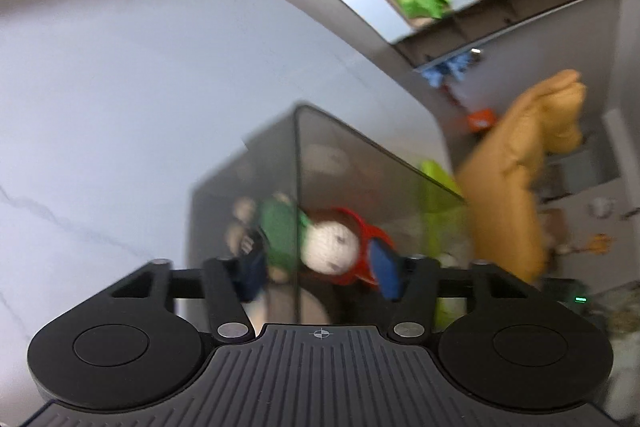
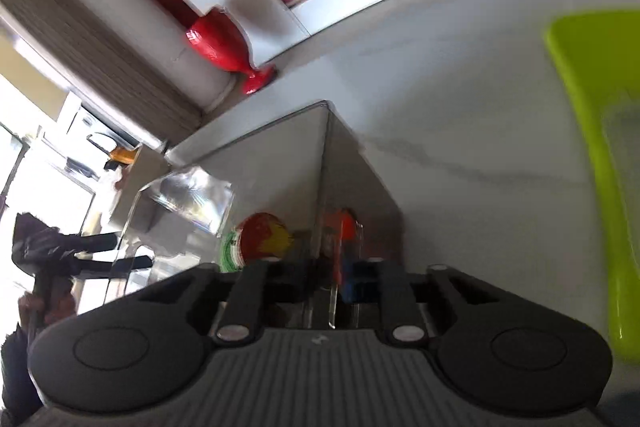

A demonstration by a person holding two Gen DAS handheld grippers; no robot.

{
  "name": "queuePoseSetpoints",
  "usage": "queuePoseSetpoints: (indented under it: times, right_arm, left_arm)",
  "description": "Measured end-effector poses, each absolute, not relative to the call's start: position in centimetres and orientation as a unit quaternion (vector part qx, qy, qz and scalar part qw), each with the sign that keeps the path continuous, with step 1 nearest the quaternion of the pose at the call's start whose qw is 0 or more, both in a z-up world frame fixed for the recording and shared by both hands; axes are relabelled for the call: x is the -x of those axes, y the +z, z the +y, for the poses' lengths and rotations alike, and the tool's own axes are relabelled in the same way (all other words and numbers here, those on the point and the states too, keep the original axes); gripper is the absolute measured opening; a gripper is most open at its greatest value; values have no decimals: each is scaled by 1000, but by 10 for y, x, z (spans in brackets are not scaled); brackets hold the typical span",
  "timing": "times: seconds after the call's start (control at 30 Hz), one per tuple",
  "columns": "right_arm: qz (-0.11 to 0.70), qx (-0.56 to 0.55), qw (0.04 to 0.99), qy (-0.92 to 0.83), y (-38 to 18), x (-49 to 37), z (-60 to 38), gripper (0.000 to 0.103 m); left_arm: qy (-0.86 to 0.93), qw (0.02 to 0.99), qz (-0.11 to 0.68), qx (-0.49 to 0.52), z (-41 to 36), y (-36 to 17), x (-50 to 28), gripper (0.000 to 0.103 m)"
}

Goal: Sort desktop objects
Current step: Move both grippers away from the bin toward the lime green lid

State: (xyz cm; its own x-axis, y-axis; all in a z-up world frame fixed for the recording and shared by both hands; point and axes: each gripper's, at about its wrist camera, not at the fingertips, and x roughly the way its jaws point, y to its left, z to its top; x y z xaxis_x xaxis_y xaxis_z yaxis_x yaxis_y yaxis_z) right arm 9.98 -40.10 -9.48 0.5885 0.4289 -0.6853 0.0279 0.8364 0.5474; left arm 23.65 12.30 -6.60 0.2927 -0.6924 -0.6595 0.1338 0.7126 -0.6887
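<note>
In the blurred left wrist view, my left gripper reaches toward a corner of a smoky clear box. A doll with a white knitted head and a red hood sits between the blue pads, which seem to press on it. A green soft toy lies against the left pad. In the right wrist view, my right gripper points at a similar box corner. It is shut on a thin clear flat piece with a red and blue figure. A round red, yellow and green thing lies just left of it.
The boxes stand on a white marbled table. A lime green bin stands to the right, and a second clear box to the left. Beyond the table are a yellow seat, a red vase and shelves of toys.
</note>
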Motion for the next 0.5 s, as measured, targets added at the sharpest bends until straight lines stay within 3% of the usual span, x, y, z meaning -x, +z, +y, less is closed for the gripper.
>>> queuePoseSetpoints:
  times: [0.13,0.27,0.4,0.5]
  right_arm:
    - [428,-222,870,103,-89,-123,-388,17]
    - [423,-237,869,99,-90,-157,-384,17]
    - [408,-235,877,93,-94,-181,-379,17]
    - [401,-243,879,89,-97,-189,-378,17]
  left_arm:
    - [-251,777,521,247,115,-67,-259,52]
    - [-242,791,504,249,111,-71,-281,59]
    - [-253,795,477,277,111,-77,-289,77]
    - [-257,813,445,275,108,-79,-283,78]
